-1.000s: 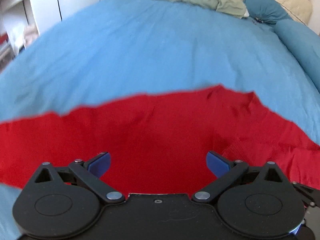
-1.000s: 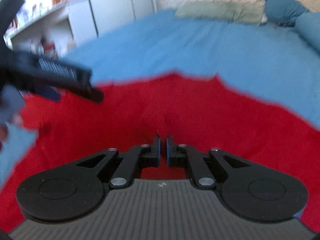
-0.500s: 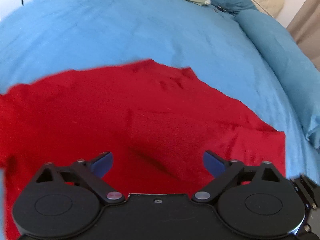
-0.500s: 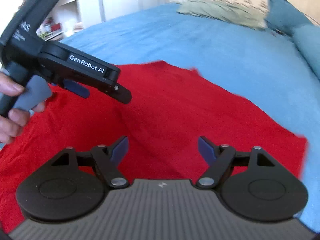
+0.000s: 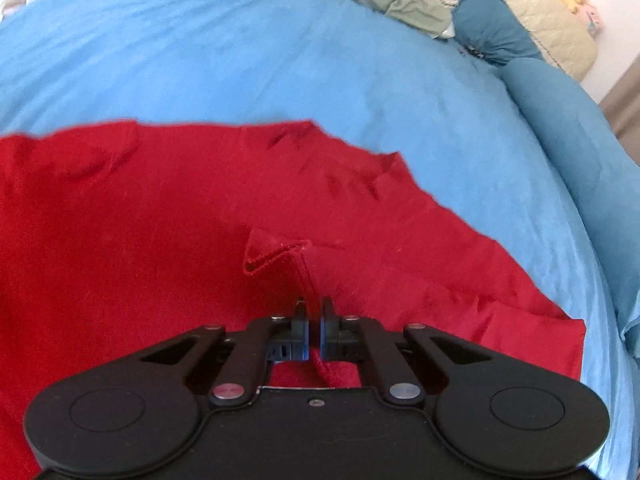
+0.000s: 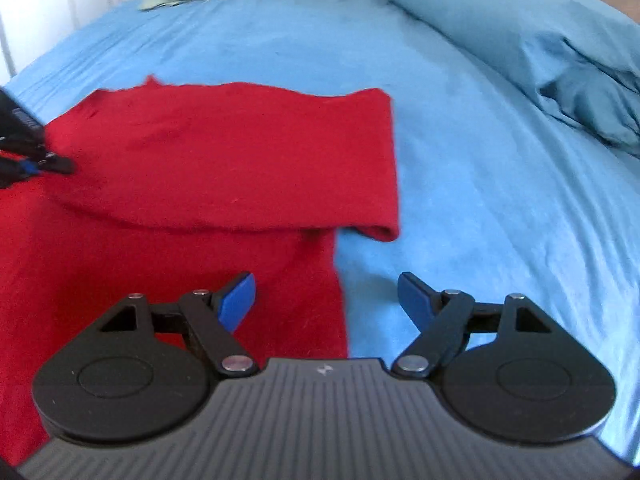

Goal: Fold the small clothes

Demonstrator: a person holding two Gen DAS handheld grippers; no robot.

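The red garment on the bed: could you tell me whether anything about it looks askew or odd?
Yes: on the red garment, a small hemmed corner is flipped back just ahead of the left tongs, which pinch a raised ridge of cloth. Creases mark its far edge.

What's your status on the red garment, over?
Left gripper shut on red garment at a hemmed edge. Right gripper open, holding nothing, over the garment's side edge. One fold already lying across. Blue bedsheet beneath.
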